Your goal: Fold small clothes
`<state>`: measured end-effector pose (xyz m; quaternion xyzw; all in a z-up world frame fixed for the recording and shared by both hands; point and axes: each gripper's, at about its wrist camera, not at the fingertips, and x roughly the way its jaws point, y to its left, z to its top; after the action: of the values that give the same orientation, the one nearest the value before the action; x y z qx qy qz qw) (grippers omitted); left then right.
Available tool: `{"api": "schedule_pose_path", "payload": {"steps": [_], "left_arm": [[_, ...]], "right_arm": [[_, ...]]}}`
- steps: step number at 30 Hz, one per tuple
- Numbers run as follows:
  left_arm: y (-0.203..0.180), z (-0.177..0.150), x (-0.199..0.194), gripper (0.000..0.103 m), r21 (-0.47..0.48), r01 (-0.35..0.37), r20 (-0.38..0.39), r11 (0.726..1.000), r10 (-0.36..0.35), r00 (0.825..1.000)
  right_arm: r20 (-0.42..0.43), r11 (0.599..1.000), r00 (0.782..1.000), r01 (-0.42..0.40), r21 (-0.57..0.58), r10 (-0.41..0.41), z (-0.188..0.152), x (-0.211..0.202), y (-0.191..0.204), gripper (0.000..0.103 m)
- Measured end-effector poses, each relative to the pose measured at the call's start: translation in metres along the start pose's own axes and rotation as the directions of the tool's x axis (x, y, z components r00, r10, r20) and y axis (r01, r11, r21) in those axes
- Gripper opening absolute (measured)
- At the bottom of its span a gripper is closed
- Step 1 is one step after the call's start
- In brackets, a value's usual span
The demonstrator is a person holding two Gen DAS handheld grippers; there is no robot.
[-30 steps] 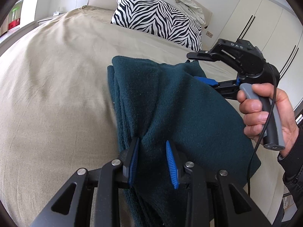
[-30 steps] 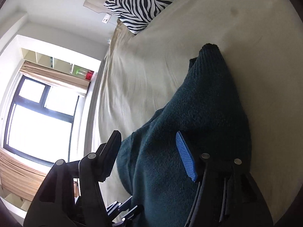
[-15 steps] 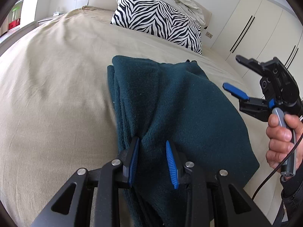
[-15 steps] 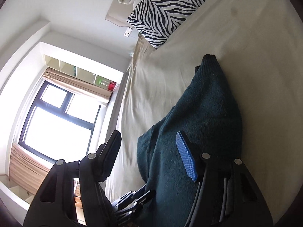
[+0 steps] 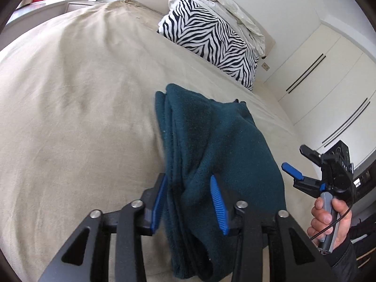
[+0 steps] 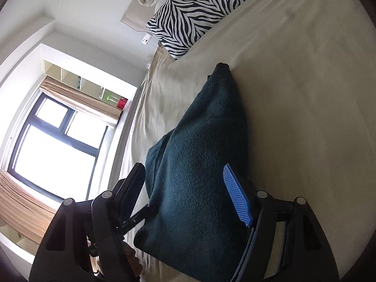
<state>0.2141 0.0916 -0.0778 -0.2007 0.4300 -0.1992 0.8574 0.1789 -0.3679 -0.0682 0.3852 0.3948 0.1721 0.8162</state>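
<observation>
Now my left tool (image 5: 189, 202) stands with its two blue-padded fingers (image 5: 217, 208) spread apart on either side of a raised fold of the dark teal garment (image 5: 211, 145), the cloth lying loose between them rather than pinched; the left pad sits just beside the garment's stacked left edge. That garment lies folded into a long, thick bundle on the beige bed (image 5: 77, 108), running lengthwise away from me toward the headboard end, its layered edges showing along the left side.

Off to the right of the bundle, my right tool (image 5: 298, 162) is held up in my right hand (image 5: 329, 218), clear of the cloth and just past its right edge, its fingers wide apart with nothing between them. From the right wrist view the same tool (image 6: 188, 188) frames the near end of the garment (image 6: 202, 169) without touching it, one blue pad (image 6: 237, 195) lit on the right, the other finger dark on the left.

A zebra-striped pillow (image 5: 209, 37) rests at the head of the bed, well apart from the garment, with a pale crumpled pillow (image 5: 232, 11) behind it. White wardrobe doors (image 5: 329, 87) line the wall to the right, and a dark-framed window (image 6: 49, 150) with tan curtains shows on the opposite side of the room.
</observation>
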Motion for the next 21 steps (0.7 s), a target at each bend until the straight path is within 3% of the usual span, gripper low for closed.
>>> {"api": "schedule_pose_path", "payload": {"steps": [2, 5, 10, 13, 18, 19, 21], "left_arm": [[0.010, 0.004, -0.004, 0.058, -0.037, 0.003, -0.018, 0.999, -0.003, 1.000], [0.020, 0.008, 0.008, 0.058, -0.071, -0.014, -0.107, 0.997, 0.007, 0.994], [0.018, 0.019, 0.028, 0.058, -0.136, 0.051, -0.193, 0.989, -0.076, 0.978], [0.012, 0.025, 0.045, 0.058, -0.132, 0.030, -0.264, 0.991, -0.064, 0.962], [0.023, 0.033, 0.061, 0.058, -0.253, 0.075, -0.327, 0.965, -0.158, 0.932], [0.023, 0.034, 0.064, 0.057, -0.263, 0.075, -0.334, 0.962, -0.164, 0.928], [0.021, 0.033, 0.065, 0.045, -0.248, 0.041, -0.346, 0.968, -0.128, 0.930]], "right_arm": [[-0.028, 0.999, 0.999, 0.035, -0.016, -0.035, -0.004, -0.004, -0.007, 0.068], [-0.054, 0.996, 0.995, 0.085, 0.022, -0.083, -0.006, -0.002, -0.021, 0.068], [-0.156, 0.996, 0.987, 0.055, 0.065, -0.044, -0.012, 0.018, -0.034, 0.068], [-0.222, 0.996, 0.974, 0.051, 0.080, -0.032, -0.015, 0.037, -0.039, 0.068], [-0.236, 0.995, 0.972, 0.003, 0.103, 0.022, -0.015, 0.049, -0.039, 0.068], [-0.239, 0.996, 0.971, 0.002, 0.094, 0.020, -0.016, 0.052, -0.037, 0.066], [-0.247, 0.998, 0.969, 0.035, 0.058, -0.020, -0.018, 0.059, -0.034, 0.059]]}}
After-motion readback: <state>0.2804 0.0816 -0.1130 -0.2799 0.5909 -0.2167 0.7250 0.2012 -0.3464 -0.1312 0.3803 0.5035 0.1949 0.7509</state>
